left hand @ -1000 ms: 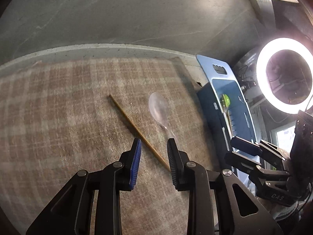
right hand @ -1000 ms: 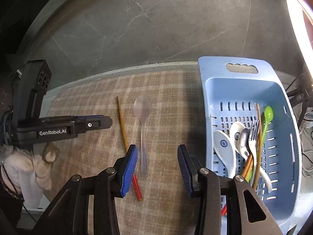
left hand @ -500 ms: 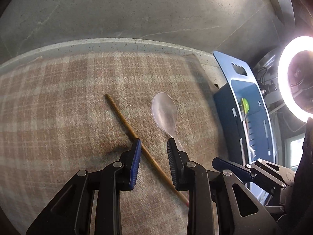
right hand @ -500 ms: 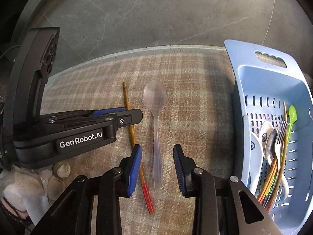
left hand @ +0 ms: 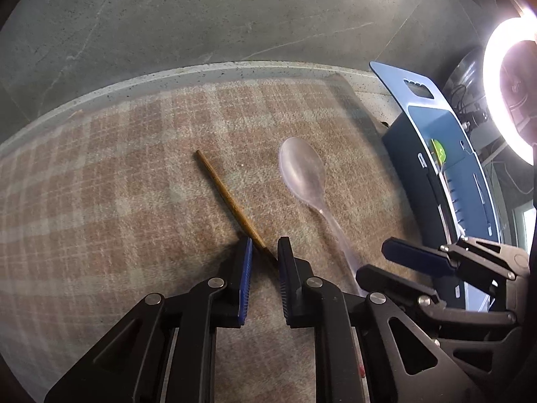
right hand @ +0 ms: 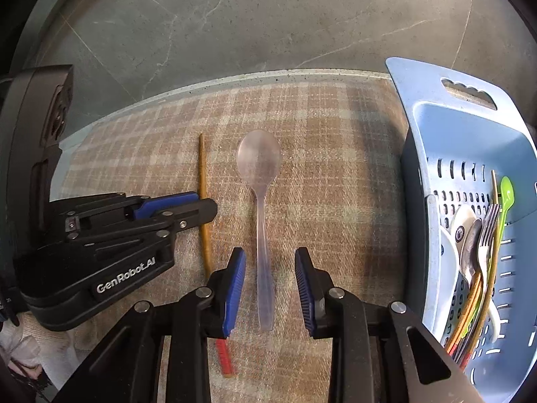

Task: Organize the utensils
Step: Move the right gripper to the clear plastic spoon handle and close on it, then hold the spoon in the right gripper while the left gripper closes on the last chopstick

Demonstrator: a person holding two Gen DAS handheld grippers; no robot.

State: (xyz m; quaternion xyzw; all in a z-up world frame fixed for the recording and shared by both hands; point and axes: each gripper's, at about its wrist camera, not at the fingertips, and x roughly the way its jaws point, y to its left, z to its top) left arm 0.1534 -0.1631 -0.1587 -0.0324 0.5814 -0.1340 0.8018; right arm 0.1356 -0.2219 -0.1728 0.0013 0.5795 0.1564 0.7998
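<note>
A brown chopstick with a red end and a clear plastic spoon lie side by side on a plaid mat. My left gripper points down at the chopstick. Its jaws are closing, and the stick crosses the narrow gap between them at a slant. In the right wrist view the left gripper covers the middle of the chopstick. My right gripper straddles the handle of the spoon. Its jaws are closing, with space left on both sides. The right gripper is close beside the left one.
A light blue slotted basket stands at the mat's right edge and holds several spoons, forks and chopsticks. A bright ring light glares beyond the basket. A grey stone wall rises behind the counter edge.
Both grippers have dropped closer to the mat. The left jaws have narrowed around the chopstick. The right jaws have narrowed over the spoon handle.
</note>
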